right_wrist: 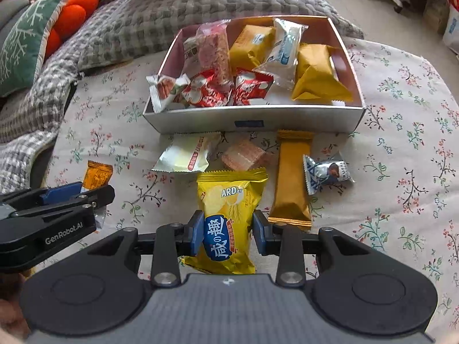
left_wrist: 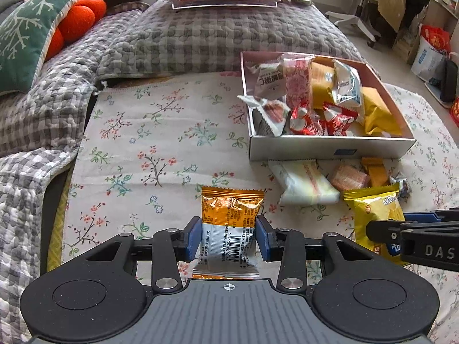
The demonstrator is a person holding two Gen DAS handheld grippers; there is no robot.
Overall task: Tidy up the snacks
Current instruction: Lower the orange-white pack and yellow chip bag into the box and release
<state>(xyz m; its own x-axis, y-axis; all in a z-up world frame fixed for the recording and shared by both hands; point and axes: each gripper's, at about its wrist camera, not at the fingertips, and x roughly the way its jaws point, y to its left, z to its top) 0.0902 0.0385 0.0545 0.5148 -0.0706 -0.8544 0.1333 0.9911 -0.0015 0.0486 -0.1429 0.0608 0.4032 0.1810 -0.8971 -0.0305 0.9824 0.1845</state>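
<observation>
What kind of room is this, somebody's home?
Most likely a home living room: a sofa under a grey checked quilt, a green snowflake cushion, and a table with a floral cloth beside an office chair.

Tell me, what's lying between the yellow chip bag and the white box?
In the right wrist view, a white-and-yellow wrapped snack and a pink translucent-wrapped square lie on the floral cloth between the yellow chip bag and the white cardboard box.

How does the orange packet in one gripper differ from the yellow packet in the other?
The orange packet is orange at one end and silver with a barcode at the other; the yellow packet is yellow all over with a blue label. The orange packet sits in the left gripper, the yellow in the right gripper. Both are clamped, sealed snacks.
</observation>
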